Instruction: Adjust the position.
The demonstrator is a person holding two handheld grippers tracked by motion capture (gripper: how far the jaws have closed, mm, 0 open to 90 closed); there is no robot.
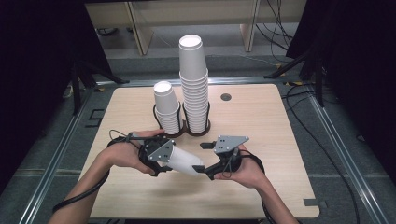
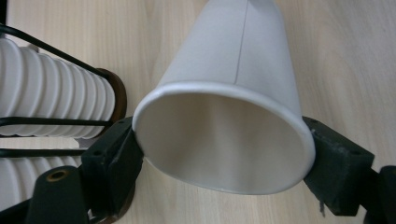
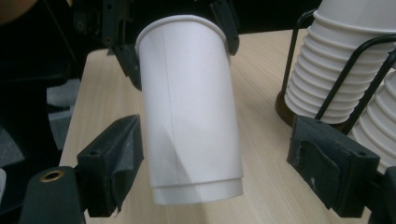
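Left gripper [image 1: 173, 158] clamps paper cup [image 1: 184, 161] at its rim near the table's [image 1: 261, 112] front edge, base presented to wide-open right gripper [image 1: 201, 157] for transfer.

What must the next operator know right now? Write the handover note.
Left claw: shut on the paper cup at its rim, cup lying sideways above the table.
Right claw: open, jaws either side of the cup's base, not pressing.
Two cup stacks stand in the wire holder behind.
Done: one cup in hand.
Left: likely pass it over or stack it.
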